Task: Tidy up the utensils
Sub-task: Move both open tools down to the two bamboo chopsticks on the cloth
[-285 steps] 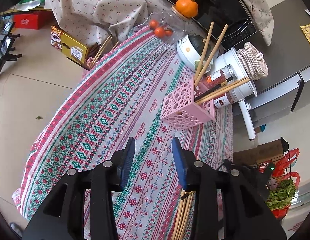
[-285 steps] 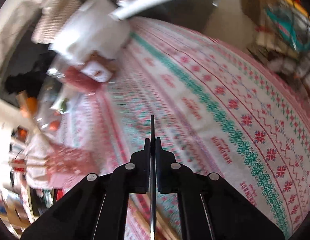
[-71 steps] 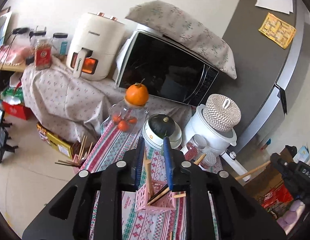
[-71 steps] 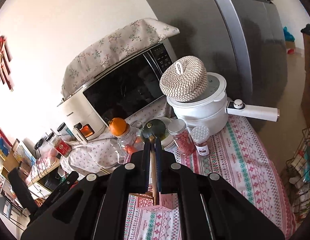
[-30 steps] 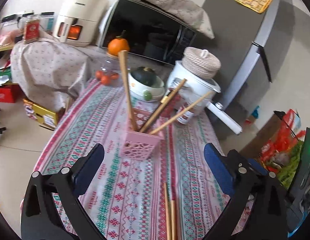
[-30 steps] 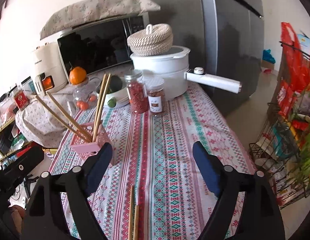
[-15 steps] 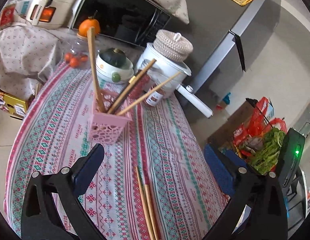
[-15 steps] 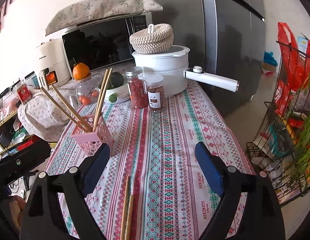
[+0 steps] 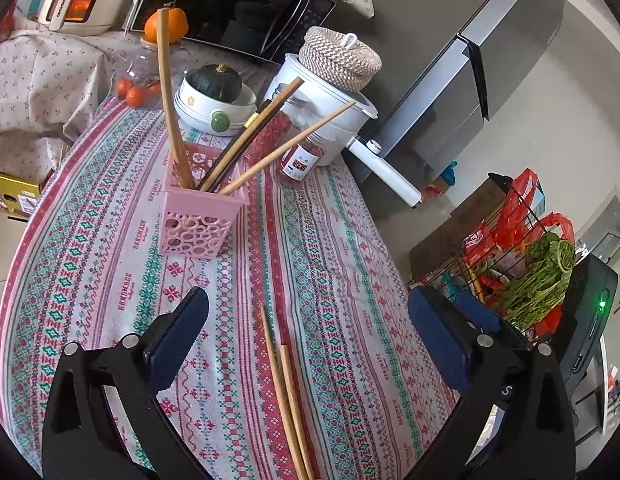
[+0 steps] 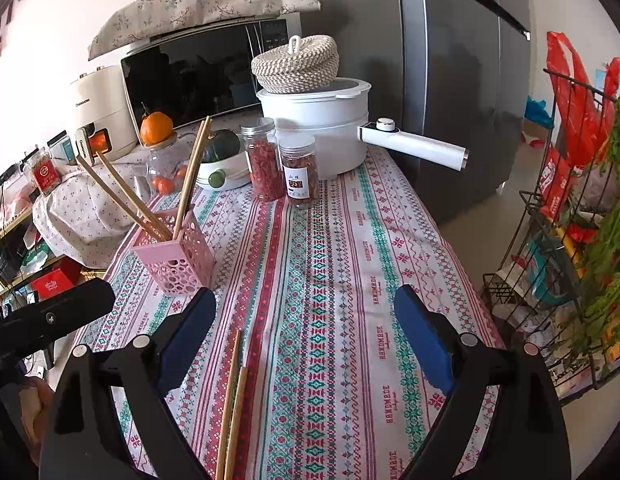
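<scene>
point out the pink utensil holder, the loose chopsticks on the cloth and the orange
pink utensil holder (image 9: 193,229), left wrist view, on its perforated front wall
loose chopsticks (image 9: 287,392), left wrist view, midway along the pair lying on the cloth
orange (image 10: 156,122), right wrist view, on the middle of the fruit

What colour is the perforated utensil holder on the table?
Pink; the utensil holder shows best in the left wrist view.

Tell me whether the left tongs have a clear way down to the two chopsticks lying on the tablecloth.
Probably yes. The left tongs are open and empty, and the two chopsticks lie side by side on the tablecloth between the jaws, nothing covering them. The pink holder stands well beyond.
</scene>
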`<state>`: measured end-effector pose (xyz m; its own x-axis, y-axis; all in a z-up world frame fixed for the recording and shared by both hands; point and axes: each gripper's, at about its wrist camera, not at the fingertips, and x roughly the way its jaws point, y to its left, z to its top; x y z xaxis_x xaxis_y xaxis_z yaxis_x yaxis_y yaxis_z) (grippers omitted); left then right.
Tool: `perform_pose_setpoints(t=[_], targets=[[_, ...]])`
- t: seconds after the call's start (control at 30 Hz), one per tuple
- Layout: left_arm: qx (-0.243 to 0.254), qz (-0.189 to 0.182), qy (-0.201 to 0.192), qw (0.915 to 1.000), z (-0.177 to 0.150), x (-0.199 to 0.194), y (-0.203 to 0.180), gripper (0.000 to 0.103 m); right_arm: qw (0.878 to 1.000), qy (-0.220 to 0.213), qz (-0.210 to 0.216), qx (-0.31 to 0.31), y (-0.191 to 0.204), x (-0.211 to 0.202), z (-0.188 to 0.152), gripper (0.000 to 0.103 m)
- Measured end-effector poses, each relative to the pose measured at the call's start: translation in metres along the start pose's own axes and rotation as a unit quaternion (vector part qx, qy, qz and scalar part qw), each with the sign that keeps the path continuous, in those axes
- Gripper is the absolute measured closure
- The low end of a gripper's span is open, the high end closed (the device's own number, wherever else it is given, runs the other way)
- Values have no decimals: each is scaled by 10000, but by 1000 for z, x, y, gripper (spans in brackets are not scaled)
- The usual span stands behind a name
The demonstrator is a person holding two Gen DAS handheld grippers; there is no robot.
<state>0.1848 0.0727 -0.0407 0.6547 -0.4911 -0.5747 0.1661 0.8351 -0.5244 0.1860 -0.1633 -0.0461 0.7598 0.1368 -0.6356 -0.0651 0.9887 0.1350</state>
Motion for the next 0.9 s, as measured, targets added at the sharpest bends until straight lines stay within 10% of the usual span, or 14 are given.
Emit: perform_pose_setpoints(t=[0.53, 0.9], targets=[[-586, -71, 829, 9948, -8, 40, 11, 8, 9996, 272, -94, 75, -18, 2, -10, 13], [-796, 1941, 2071, 9556, -25, 120, 33, 24, 9946, 928, -180, 429, -44, 15, -23, 13]])
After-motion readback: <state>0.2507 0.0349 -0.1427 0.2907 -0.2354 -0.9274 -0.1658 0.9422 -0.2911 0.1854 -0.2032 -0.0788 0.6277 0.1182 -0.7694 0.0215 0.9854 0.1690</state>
